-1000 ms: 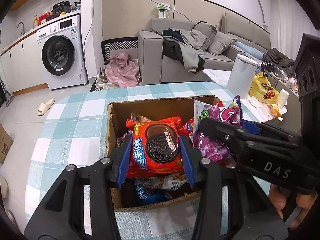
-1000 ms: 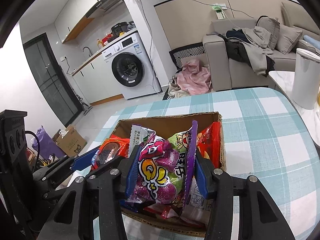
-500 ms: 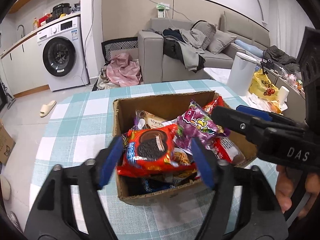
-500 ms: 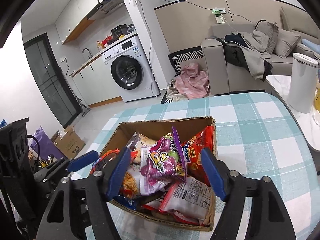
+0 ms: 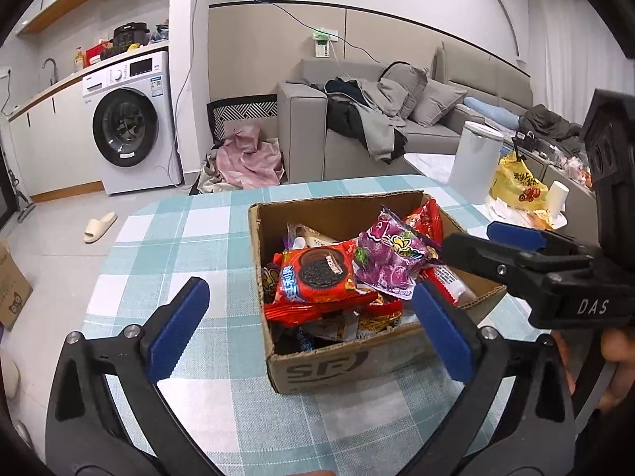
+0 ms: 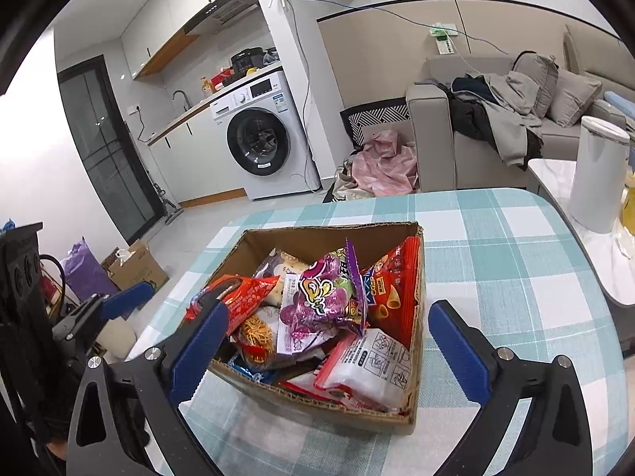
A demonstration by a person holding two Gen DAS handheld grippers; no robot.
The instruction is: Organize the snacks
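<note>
A cardboard box (image 5: 337, 361) (image 6: 317, 410) full of snack packets stands on the checked table. A red Oreo packet (image 5: 317, 277) (image 6: 238, 297) and a purple candy bag (image 5: 393, 258) (image 6: 325, 297) lie on top of the pile. My left gripper (image 5: 309, 325) is open and empty, held back above the box's near side. My right gripper (image 6: 329, 341) is open and empty, above the box's near edge. In the left wrist view the right gripper's fingers (image 5: 512, 254) reach in from the right beside the box.
The teal checked table (image 5: 178, 238) (image 6: 516, 246) extends around the box. A white bin (image 6: 599, 174) and a yellow bag (image 5: 516, 186) stand off to the right. A washing machine (image 5: 127, 127) and a sofa (image 5: 357, 119) are beyond the table.
Both grippers let go of their packets, opened wide and pulled back. The Oreo packet and the purple bag now lie on the pile in the box.
</note>
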